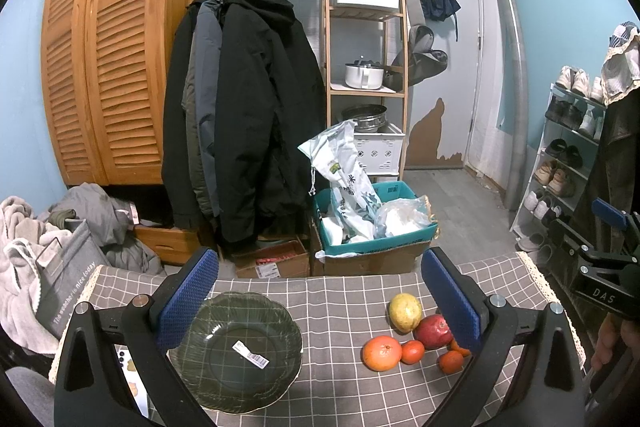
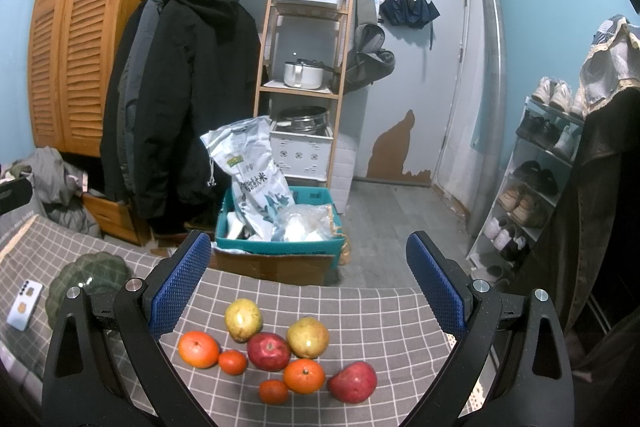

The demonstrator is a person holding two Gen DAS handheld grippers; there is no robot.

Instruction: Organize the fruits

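Observation:
A dark green glass plate (image 1: 240,351) with a barcode sticker lies on the checked tablecloth (image 1: 340,307), between my left gripper's fingers (image 1: 320,311), which are open and empty above it. To its right lie a yellow pear (image 1: 405,311), a red apple (image 1: 433,331), a big orange (image 1: 381,352) and small tangerines (image 1: 412,351). In the right wrist view my right gripper (image 2: 308,283) is open and empty above the fruit pile: two pears (image 2: 242,319), two red apples (image 2: 268,351), oranges (image 2: 199,348) and tangerines (image 2: 273,391). The plate (image 2: 92,277) lies far left there.
A white phone (image 2: 25,305) lies on the cloth left of the plate. Beyond the table's far edge stand a teal box (image 2: 280,245) with bags, hanging coats (image 1: 248,115), a wooden shelf (image 1: 366,67) and a shoe rack (image 2: 532,187). The right gripper's body (image 1: 600,267) shows at the right.

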